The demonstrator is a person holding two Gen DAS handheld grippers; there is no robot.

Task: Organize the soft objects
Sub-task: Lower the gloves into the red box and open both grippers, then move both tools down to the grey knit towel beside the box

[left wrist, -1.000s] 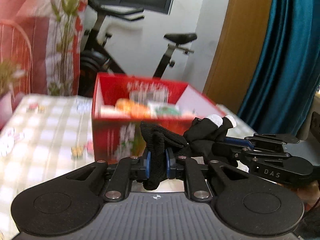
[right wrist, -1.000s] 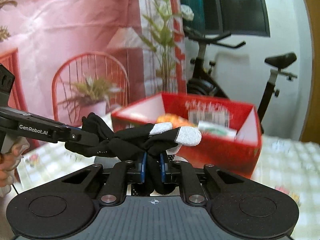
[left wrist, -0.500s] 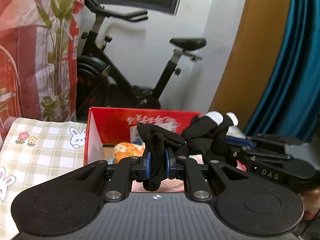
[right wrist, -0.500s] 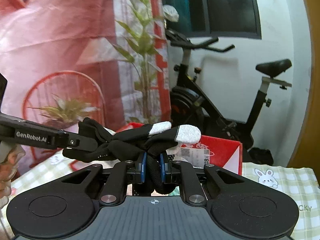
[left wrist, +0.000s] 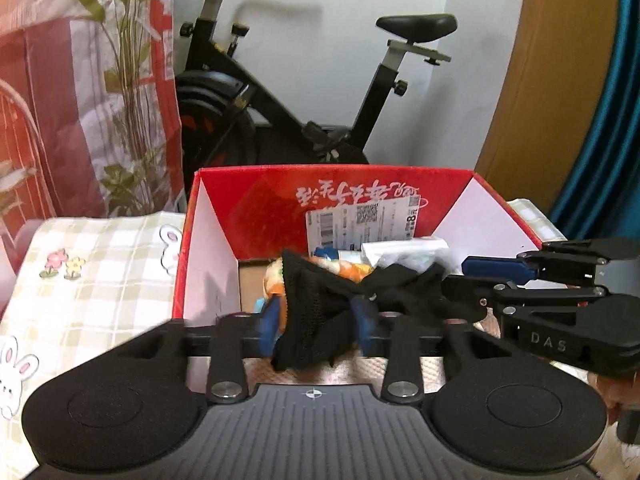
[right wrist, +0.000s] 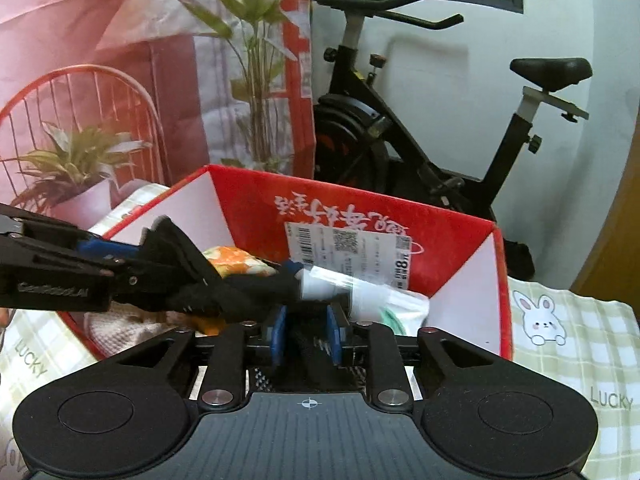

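Note:
A black glove (left wrist: pixel 316 308) with white fingertips (right wrist: pixel 320 286) hangs over the open red cardboard box (left wrist: pixel 320 172). Its knitted cuff sits between the blue pads (left wrist: pixel 267 320) of my left gripper (left wrist: pixel 318 322), whose jaws are opening and stand apart from the cloth. Its other end lies between the pads (right wrist: pixel 278 334) of my right gripper (right wrist: pixel 306 334), also opening, with gaps on both sides. The glove (right wrist: pixel 224 292) sags toward the box (right wrist: pixel 360 198). In each wrist view the other gripper reaches in from the side: right gripper (left wrist: pixel 472 284), left gripper (right wrist: pixel 136 262).
The box holds an orange floral soft thing (right wrist: pixel 236 260), plastic packets (left wrist: pixel 404 250) and a label. It stands on a checked tablecloth (left wrist: pixel 100 272) with rabbits. An exercise bike (left wrist: pixel 280 92), a potted plant (right wrist: pixel 76 168), a red wire chair and a teal curtain stand behind.
Both grippers have carried the glove forward over the red box. Both pairs of jaws have widened from a tight grip, and the glove now slumps lower between them.

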